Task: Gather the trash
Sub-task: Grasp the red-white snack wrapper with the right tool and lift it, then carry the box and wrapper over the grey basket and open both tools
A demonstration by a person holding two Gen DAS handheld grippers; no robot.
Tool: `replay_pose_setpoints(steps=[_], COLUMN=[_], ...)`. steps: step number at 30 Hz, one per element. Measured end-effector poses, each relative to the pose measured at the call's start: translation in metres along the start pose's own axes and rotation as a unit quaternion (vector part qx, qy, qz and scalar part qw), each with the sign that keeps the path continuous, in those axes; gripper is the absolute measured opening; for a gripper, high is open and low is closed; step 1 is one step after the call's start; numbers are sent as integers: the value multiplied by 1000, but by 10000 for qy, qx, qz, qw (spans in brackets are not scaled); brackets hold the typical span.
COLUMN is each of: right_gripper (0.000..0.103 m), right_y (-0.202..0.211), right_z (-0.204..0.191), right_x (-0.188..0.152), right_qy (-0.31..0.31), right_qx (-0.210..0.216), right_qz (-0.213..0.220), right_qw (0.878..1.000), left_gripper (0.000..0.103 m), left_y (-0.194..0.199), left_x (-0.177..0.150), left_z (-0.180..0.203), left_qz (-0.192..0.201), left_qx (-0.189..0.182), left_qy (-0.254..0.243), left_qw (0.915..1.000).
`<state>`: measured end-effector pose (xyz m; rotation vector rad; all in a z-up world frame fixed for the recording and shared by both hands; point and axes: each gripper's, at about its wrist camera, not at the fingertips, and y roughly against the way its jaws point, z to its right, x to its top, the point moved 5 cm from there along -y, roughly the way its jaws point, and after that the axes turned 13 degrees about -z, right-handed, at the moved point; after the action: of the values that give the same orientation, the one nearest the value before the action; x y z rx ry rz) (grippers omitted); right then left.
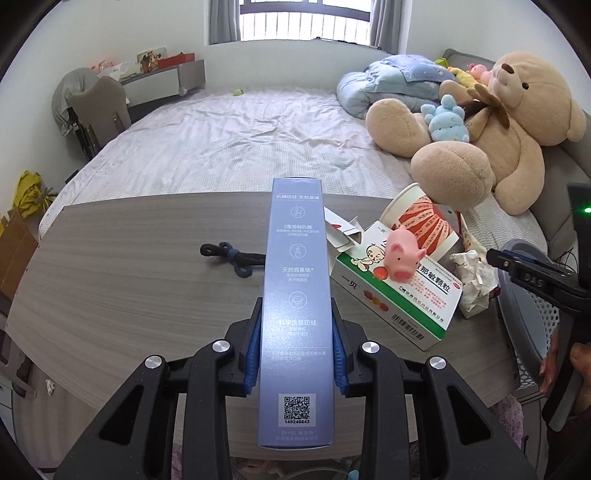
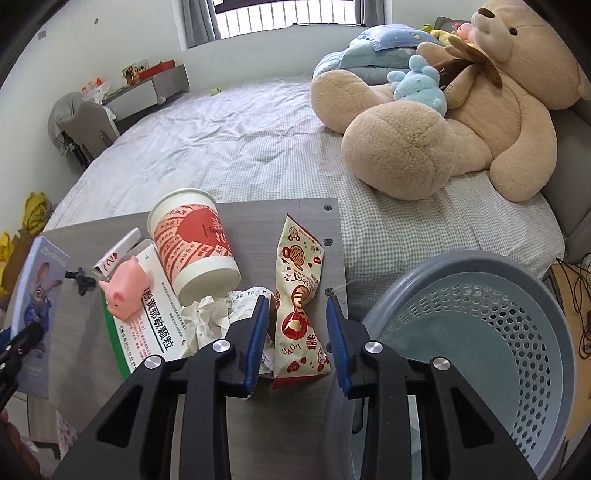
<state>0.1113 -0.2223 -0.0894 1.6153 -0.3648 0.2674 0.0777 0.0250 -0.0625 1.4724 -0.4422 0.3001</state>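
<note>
R tongs (image 2: 297,325) open, astride twisted cream-red snack wrapper (image 2: 301,295) on tabletop (image 2: 258,221), its long axis along pads, grey perforated basket (image 2: 480,332) just right; L tongs (image 1: 297,332) clamp tall blue carton (image 1: 295,295).

A big tan teddy bear (image 1: 509,122) lay on the bed (image 1: 229,140) beside a small blue plush (image 1: 445,118) and a bundled blue blanket (image 1: 388,81). A grey chair (image 1: 99,107) stood by the far wall under the barred window (image 1: 306,18). A dark cord (image 1: 232,256) lay on the wooden tabletop (image 1: 129,280).
</note>
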Motion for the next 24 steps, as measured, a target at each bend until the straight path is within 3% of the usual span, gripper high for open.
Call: replay_pose_setpoints(steps=[4, 9, 18, 24], right_gripper=[26, 15, 14, 14], right_y=[-11, -15, 20, 59], right_z=[-3, -4, 2, 23], right_x=[1, 2, 2, -17], right_qy=[65, 73, -91, -404], right_qx=[-55, -27, 79, 268], right_qz=[-160, -202, 234, 544], right_qw=[9998, 9998, 9997, 9973], left_gripper=[31, 31, 31, 31], left_y=[2, 6, 13, 23], left_x=[0, -1, 2, 9], left_z=[2, 4, 18, 58], left_qz=[20, 36, 69, 171], left_qx=[-40, -86, -247, -463], left_qy=[-45, -92, -250, -634], left_qw=[10000, 9999, 9994, 9968])
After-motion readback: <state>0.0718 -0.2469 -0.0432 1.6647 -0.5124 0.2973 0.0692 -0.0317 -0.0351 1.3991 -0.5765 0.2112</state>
